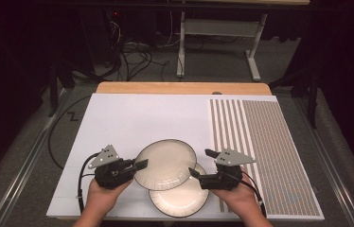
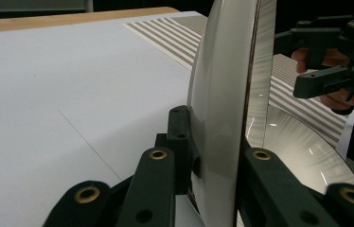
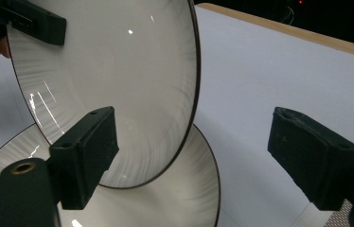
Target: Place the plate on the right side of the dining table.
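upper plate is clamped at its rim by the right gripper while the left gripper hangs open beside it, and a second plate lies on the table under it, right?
The grippers are swapped. The left gripper view shows the left gripper shut on the upper plate's rim. The right gripper is the open one, beside that plate, as the right gripper view shows. The second plate does lie on the table beneath.

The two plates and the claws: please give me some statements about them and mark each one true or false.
1. The left claw is shut on the rim of the upper plate. True.
2. The right claw grips the lower plate. False: its jaws stand open, with nothing pressed between them.
3. The upper plate overlaps the lower plate. True.
4. Both plates lie on the striped mat. False: they are over the white sheet.
5. The plates have a dark rim line. True.
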Tool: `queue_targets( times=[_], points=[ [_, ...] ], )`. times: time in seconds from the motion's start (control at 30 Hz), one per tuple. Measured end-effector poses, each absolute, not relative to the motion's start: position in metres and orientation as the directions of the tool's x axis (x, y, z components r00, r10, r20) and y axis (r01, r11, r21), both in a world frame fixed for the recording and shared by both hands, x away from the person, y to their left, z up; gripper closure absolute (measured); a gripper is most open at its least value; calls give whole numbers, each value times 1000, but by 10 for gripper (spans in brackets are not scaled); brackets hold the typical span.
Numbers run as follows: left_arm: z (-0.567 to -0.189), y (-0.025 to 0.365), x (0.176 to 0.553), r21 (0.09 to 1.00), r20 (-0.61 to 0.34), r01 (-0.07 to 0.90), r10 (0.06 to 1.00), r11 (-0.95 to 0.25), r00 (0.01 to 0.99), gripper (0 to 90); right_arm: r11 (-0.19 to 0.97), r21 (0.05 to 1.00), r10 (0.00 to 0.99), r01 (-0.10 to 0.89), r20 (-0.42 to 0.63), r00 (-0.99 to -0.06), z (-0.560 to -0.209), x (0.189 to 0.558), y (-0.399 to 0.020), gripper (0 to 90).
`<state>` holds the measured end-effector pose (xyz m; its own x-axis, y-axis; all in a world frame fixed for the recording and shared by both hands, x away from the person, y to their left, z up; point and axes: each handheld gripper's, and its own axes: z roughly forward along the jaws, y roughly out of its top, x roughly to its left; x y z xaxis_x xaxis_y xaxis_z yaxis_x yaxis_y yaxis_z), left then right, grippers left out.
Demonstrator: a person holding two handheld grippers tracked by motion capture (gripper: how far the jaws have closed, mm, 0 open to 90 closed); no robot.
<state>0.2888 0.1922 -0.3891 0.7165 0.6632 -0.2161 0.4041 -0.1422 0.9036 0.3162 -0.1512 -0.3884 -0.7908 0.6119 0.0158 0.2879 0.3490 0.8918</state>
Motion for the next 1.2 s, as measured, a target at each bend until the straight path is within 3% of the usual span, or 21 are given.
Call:
queue_targets(
  times=[0.6,1.2],
  points=[
    [-390,191,288,904,-213,403,671,-140,710,797,317,874,592,369,121,-797,-404,319,-133,542],
    [-391,188,288,904,-210,402,670,-144,712,796,301,847,613,438,180,-769,-412,325,-138,764]
  ],
)
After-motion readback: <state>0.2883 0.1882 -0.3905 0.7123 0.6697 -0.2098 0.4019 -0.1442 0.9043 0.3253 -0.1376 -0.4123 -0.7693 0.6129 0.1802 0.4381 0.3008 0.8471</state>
